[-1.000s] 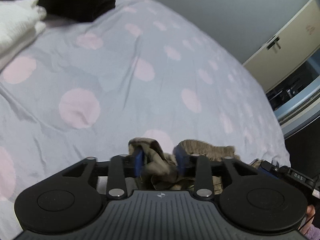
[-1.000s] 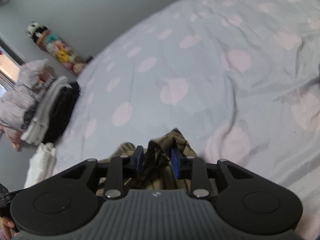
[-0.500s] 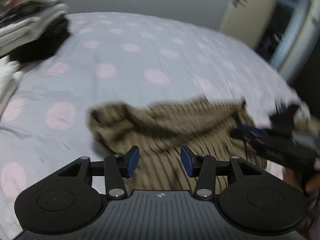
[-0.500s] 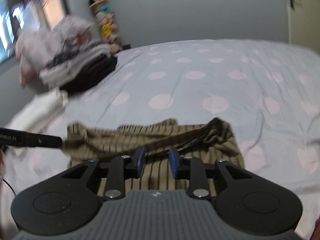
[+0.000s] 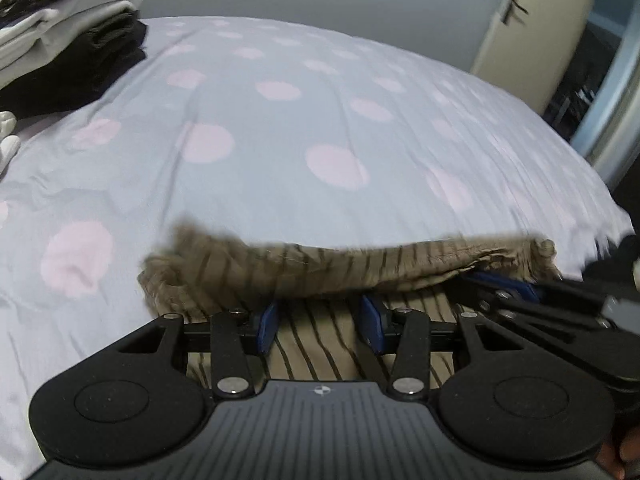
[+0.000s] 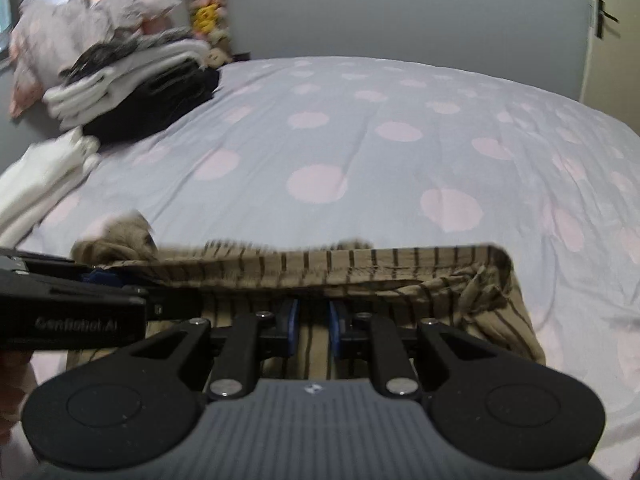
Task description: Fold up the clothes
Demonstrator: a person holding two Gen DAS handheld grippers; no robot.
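Observation:
A tan garment with dark stripes (image 5: 360,268) (image 6: 360,268) lies on the bed near me, its far edge folded over in a raised band. My left gripper (image 5: 320,316) is open, its blue pads (image 5: 269,322) wide apart and tucked under that band, with striped cloth below them. My right gripper (image 6: 313,314) has its jaws drawn close together on the cloth at the band's edge, tips hidden under it. In the left wrist view the right gripper (image 5: 500,284) reaches in under the garment's right end. In the right wrist view the left gripper (image 6: 104,278) is at its left end.
A lilac bedsheet with pink dots (image 5: 320,120) (image 6: 380,140) stretches ahead. Stacked folded clothes (image 5: 60,48) (image 6: 132,80) and white folded cloth (image 6: 44,180) sit at the far left. A door (image 5: 528,28) and a grey wall stand beyond the bed.
Both grippers let the bunched garment go onto the bed, then moved forward under its folded edge. The left jaws opened wide. The right jaws narrowed.

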